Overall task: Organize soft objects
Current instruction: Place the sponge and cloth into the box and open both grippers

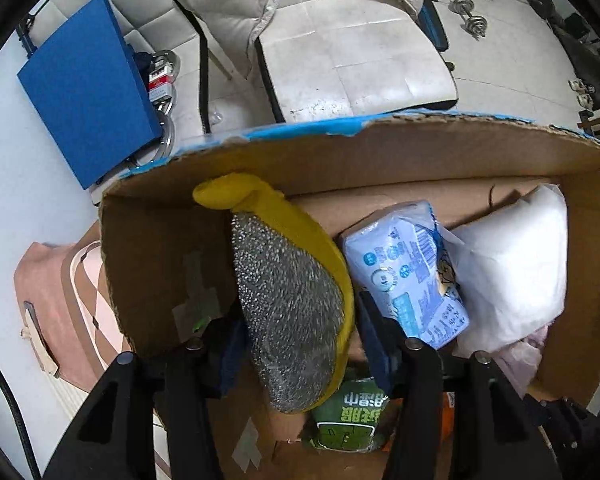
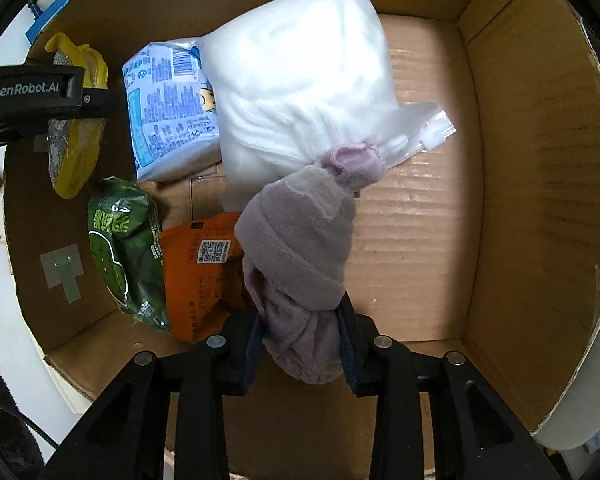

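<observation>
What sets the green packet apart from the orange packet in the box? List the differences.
The green packet is dark green with pale lettering and looks puffy; the orange packet is orange, flatter and carries a QR code label. The green one lies nearer the box's left wall, the orange one partly under the pink sock. Both are sealed packets lying side by side on the box floor.

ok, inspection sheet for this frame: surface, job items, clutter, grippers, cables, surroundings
surface: cardboard box, floor bare on its right.
job's things: yellow scouring sponge, pink fleece bundle, white padded bag, blue tissue pack, green pouch, orange pouch.
clutter: blue folder, pink bag.
grippers: left gripper clamps the sponge; right gripper clamps the bundle.
cables: black cable.
surroundings: white jacket, dumbbells.
</observation>
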`<state>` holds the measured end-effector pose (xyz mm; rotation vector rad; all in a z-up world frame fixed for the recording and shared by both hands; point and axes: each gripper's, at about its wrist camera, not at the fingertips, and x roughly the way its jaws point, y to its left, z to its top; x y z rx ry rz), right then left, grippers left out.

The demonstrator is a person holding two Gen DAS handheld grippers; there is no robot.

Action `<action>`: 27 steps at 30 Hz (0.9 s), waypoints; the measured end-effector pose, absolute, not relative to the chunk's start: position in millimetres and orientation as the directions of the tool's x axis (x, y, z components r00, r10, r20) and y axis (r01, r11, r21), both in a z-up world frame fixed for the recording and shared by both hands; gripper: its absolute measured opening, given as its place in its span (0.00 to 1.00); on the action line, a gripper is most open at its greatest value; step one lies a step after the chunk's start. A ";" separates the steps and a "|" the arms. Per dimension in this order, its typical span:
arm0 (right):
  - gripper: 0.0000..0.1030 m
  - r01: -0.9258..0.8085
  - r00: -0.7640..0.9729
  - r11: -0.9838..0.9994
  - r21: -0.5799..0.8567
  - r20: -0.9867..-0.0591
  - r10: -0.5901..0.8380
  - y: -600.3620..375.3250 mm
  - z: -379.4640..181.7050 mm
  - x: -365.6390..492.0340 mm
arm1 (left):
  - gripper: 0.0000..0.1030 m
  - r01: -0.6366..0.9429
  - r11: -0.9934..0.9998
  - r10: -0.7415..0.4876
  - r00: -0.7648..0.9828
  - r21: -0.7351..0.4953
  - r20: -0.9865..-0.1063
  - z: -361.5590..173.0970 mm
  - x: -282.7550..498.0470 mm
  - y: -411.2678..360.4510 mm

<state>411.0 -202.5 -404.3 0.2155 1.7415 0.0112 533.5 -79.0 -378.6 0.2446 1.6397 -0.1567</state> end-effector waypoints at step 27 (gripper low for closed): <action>1.00 0.066 0.044 0.997 0.029 -0.999 0.026 -209.5 -313.7 386.5 | 0.99 0.203 0.979 -0.054 0.133 -0.026 -0.990 -283.3 424.9 -50.4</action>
